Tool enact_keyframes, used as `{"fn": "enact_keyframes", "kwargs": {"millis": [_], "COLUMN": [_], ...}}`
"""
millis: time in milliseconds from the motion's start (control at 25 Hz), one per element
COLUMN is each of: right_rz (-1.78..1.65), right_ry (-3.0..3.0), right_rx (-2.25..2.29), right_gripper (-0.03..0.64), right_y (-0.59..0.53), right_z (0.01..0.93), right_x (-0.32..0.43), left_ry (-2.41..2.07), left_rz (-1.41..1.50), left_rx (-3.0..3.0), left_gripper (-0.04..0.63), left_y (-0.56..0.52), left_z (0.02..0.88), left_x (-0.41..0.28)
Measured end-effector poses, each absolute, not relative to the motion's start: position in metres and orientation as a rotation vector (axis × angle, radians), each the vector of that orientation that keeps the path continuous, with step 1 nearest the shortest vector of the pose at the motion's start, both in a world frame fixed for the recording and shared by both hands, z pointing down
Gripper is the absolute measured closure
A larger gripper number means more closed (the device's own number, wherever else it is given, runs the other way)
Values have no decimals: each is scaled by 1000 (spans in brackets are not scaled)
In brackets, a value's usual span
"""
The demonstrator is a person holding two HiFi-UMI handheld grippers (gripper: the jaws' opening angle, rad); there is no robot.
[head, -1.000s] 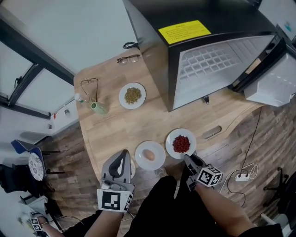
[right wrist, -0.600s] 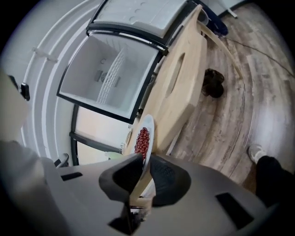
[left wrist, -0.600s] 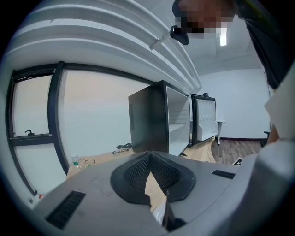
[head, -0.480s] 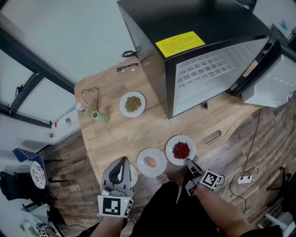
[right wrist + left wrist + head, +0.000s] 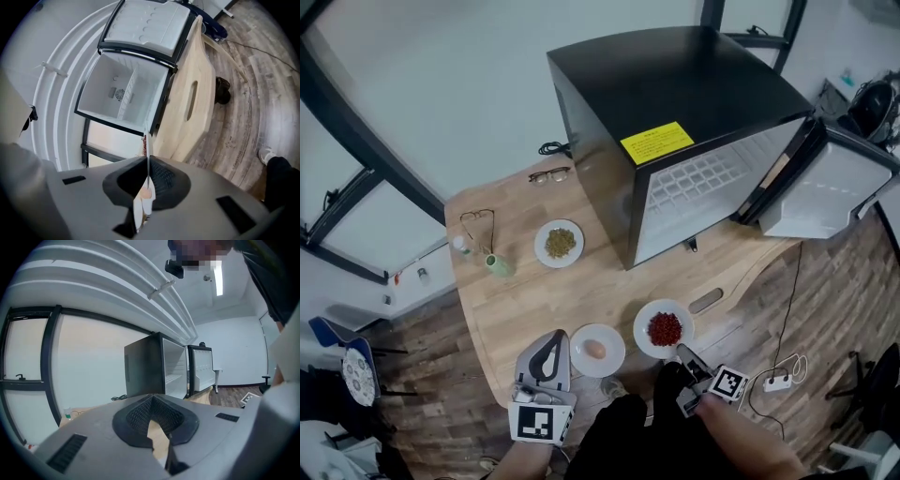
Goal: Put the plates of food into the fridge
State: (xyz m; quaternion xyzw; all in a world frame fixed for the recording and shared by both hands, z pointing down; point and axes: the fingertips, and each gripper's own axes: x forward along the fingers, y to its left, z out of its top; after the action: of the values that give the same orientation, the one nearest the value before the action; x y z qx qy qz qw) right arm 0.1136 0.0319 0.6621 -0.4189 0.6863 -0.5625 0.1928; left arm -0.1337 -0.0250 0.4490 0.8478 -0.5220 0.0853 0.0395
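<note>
A white plate of red food (image 5: 664,329) lies near the front edge of the wooden table (image 5: 581,291). My right gripper (image 5: 681,350) is shut on its near rim, having just closed there. The right gripper view shows the plate (image 5: 139,213) edge-on between the pads of the right gripper (image 5: 147,164). A plate with an egg (image 5: 597,350) sits to the left of it. A plate of green food (image 5: 560,243) lies further back. My left gripper (image 5: 552,336) hovers left of the egg plate, shut and empty (image 5: 152,401). Behind them the black fridge (image 5: 675,141) stands with its door (image 5: 825,192) open.
Two pairs of glasses (image 5: 548,174) (image 5: 476,220), a green vase (image 5: 497,266) and a small bottle (image 5: 461,246) lie at the table's far left. A handle slot (image 5: 705,301) is cut near the right edge. A power strip (image 5: 773,382) lies on the floor.
The head view has drawn back and shows more of the fridge. My right gripper stays at the red plate's near rim. The left gripper has hardly moved.
</note>
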Motion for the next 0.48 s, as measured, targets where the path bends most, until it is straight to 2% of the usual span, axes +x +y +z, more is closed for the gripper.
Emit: {"fn": "enact_keyframes", "kwargs": {"millis": [480], "right_rz": [-1510], "right_ry": [1908], "right_rx": [-1153], "right_gripper": [584], "right_y": [-12], "right_z": [587], "right_x": [157], "left_ry": [-1690], "left_rz": [97], "left_rx": [2611], "left_gripper": [591], "left_y": [-42], "left_z": [408], "left_x": [-115]}}
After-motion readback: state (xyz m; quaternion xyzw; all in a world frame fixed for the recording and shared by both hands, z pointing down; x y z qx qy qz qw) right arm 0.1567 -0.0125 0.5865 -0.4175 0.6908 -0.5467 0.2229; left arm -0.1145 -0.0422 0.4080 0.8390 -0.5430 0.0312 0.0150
